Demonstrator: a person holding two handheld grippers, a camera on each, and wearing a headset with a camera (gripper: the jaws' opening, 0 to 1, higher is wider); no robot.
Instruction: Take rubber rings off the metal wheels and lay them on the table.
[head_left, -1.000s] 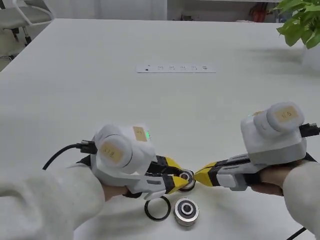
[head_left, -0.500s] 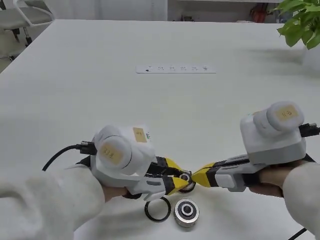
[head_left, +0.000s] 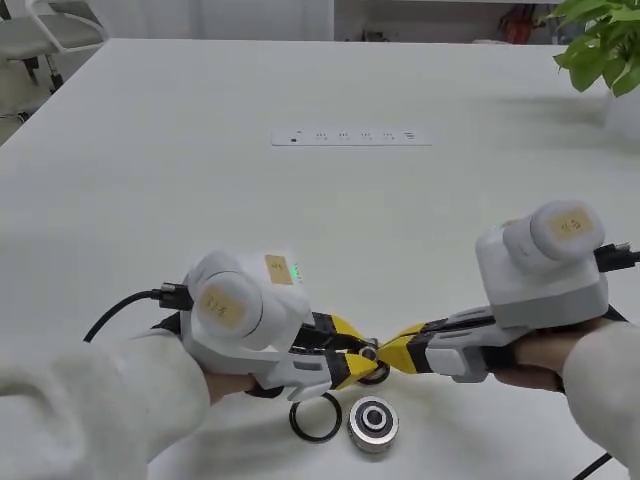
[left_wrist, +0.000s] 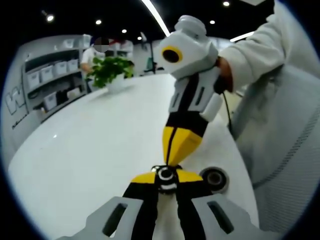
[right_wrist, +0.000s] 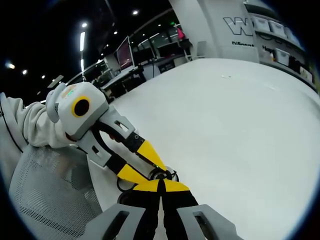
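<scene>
— Lying nearest on the table (head_left: 200, 150): loose rubber ring (head_left: 315, 417), just beside a bare wheel (head_left: 373, 423)?
— Yes. Beyond those, clamped tight in the left gripper (head_left: 356, 357): a second wheel (left_wrist: 166, 178).
— And the right gripper (head_left: 388, 352)?
— Fingers (right_wrist: 175, 188) pressed together, tips against that wheel's rim; unclear whether pinching rubber. Farthest back, a power strip (head_left: 350, 137) and a plant (head_left: 603, 40).

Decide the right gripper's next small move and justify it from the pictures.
Probably draw the right gripper slightly away from the left gripper, to start peeling rubber off the held wheel. The left gripper is shut on that wheel, the right's shut fingers meet its rim, and a loose ring and a bare wheel already lie on the table.
</scene>
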